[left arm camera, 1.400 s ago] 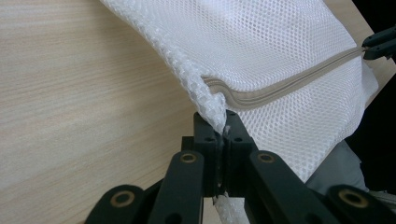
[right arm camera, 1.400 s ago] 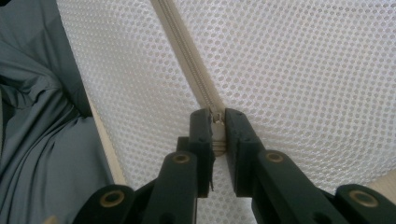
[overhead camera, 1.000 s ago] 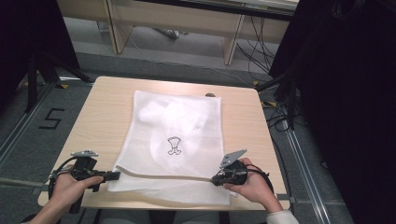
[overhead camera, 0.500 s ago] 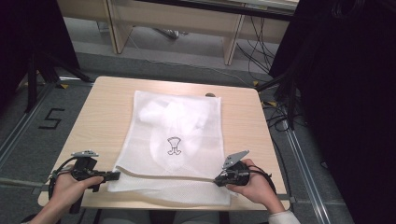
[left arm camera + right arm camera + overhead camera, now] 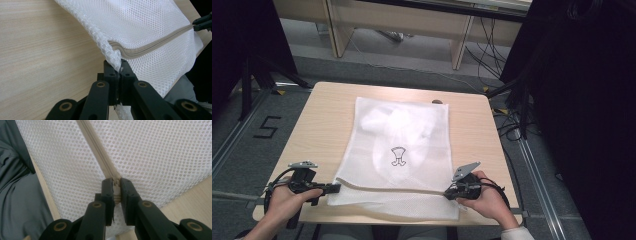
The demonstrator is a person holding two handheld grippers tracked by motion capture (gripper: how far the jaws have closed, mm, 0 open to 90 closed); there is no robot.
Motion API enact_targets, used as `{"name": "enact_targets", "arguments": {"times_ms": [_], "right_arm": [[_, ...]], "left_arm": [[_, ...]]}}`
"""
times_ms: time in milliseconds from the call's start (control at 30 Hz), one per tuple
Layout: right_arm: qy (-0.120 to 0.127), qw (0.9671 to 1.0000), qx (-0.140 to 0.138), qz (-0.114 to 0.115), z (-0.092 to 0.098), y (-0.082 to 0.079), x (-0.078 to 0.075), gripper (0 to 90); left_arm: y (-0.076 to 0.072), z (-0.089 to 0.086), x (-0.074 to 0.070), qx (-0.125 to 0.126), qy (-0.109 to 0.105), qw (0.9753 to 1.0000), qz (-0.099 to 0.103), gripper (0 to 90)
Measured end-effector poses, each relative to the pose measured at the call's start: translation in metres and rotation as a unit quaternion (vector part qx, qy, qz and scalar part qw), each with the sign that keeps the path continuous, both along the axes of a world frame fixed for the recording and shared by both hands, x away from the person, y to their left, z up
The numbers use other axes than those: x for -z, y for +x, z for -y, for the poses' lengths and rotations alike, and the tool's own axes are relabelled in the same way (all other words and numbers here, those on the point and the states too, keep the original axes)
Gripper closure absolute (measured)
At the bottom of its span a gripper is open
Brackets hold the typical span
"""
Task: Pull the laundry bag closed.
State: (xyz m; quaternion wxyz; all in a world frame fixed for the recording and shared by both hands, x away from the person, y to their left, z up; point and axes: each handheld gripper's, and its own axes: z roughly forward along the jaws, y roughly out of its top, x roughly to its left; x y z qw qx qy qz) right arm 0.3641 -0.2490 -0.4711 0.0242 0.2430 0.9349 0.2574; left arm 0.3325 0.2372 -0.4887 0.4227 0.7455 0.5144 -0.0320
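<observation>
My left gripper (image 5: 119, 71) has its jaws pinched tight on the corner of the white mesh bag (image 5: 404, 150), right by the near-left end of the beige zipper (image 5: 392, 187); fabric bunches up btwn the jaws in the left gripper view; in the high view this gripper (image 5: 333, 188) sits at the bag's near-left edge, my left hand (image 5: 284, 202) behind it. Right gripper (image 5: 115, 187) is clamped down on the zipper's other end, a small beige piece caught btwn the jaws, prob. the slider, can't tell for sure; in the high view it (image 5: 448, 194) sits at the bag's near-right edge w/ my right hand (image 5: 487, 200) around it.

Bag lies flat across the middle of the table (image 5: 322, 125), zipper running left to right along the near side, slightly bowed; small black printed logo (image 5: 398, 156) on the mesh, and a pale bunched item (image 5: 397, 122) inside toward the far end. Nothing lies btwn the grippers and the bag.

Table is light wood grain; small dark spot (image 5: 437, 102) just past the bag's far right corner. Grey floor around it, a "5" marking (image 5: 266, 127) to the left; cables (image 5: 507, 120) on the floor at right; wooden furniture legs (image 5: 459, 47) beyond; dark curtains (image 5: 582, 100) at the sides.
</observation>
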Motion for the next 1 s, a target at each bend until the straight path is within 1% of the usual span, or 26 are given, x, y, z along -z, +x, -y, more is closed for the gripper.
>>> {"name": "enact_targets", "arguments": {"times_ms": [167,233,267,300,333,433,500,533,600,733,767,800,833,867,900,933,1000], "right_arm": [[0.003,1.0000,0.000,0.000,0.0009,0.0004,0.0000,82.7],[-0.004,1.0000,0.000,0.001,0.0016,0.0002,0.0000,82.8],[-0.004,1.0000,0.000,0.001,0.0016,0.0002,0.0000,82.8],[0.002,1.0000,-0.003,0.005,0.0030,0.0012,0.0017,82.7],[0.002,1.0000,0.005,0.001,0.0031,0.0002,0.0012,82.7],[0.001,1.0000,-0.001,0.005,0.0036,0.0009,0.0007,82.8],[0.000,1.0000,0.000,0.005,0.0033,0.0006,0.0009,82.7],[-0.006,1.0000,0.002,0.000,0.0034,-0.0001,0.0007,82.7],[-0.012,0.9996,0.021,-0.014,0.0038,-0.0028,-0.0003,82.8],[-0.012,0.9996,0.022,-0.016,0.0041,-0.0026,-0.0003,82.7],[-0.012,0.9998,0.016,-0.008,0.0045,-0.0012,0.0005,82.7],[-0.019,0.9997,0.017,-0.007,0.0048,-0.0012,0.0006,82.7],[-0.017,0.9997,0.018,-0.007,0.0054,-0.0011,0.0012,82.7],[-0.014,0.9998,0.010,-0.009,0.0060,-0.0002,0.0017,82.7],[-0.013,0.9999,0.010,0.002,0.0065,0.0003,0.0018,82.7],[-0.017,0.9998,0.009,0.001,0.0066,0.0003,0.0017,82.7],[-0.015,0.9998,0.010,0.002,0.0071,0.0006,0.0019,82.7]], "left_arm": [[-0.0001,0.0001,-0.0001,0.001,0.000,1.0000,0.000,86.0],[0.0001,-0.0004,-0.0002,0.003,-0.001,1.0000,-0.001,86.0],[0.0001,-0.0004,-0.0002,0.003,-0.001,1.0000,-0.001,86.0],[0.0001,-0.0002,-0.0001,0.001,-0.002,1.0000,-0.001,86.0],[0.0001,-0.0002,-0.0001,0.001,-0.002,1.0000,-0.001,86.0],[0.0001,-0.0001,-0.0002,0.002,-0.001,1.0000,0.000,86.0],[-0.0001,-0.0002,-0.0003,0.002,-0.001,1.0000,0.000,86.0],[-0.0001,-0.0003,-0.0003,0.001,-0.003,1.0000,0.000,86.0],[0.0000,-0.0001,-0.0003,0.001,-0.003,1.0000,0.000,86.0],[0.0000,-0.0001,-0.0003,0.001,-0.003,1.0000,-0.001,86.0],[0.0001,-0.0002,-0.0003,0.001,-0.003,1.0000,-0.001,86.0],[0.0001,-0.0003,-0.0002,0.000,-0.005,1.0000,-0.002,86.0],[0.0002,-0.0004,-0.0001,0.001,-0.004,1.0000,-0.002,86.0],[0.0001,-0.0002,-0.0002,0.001,-0.004,1.0000,-0.002,86.0],[0.0001,-0.0001,-0.0002,0.002,-0.003,1.0000,-0.001,86.0],[0.0002,0.0000,-0.0002,0.002,-0.003,1.0000,-0.001,86.0],[0.0001,0.0000,-0.0002,0.002,-0.003,1.0000,-0.001,86.0]]}}
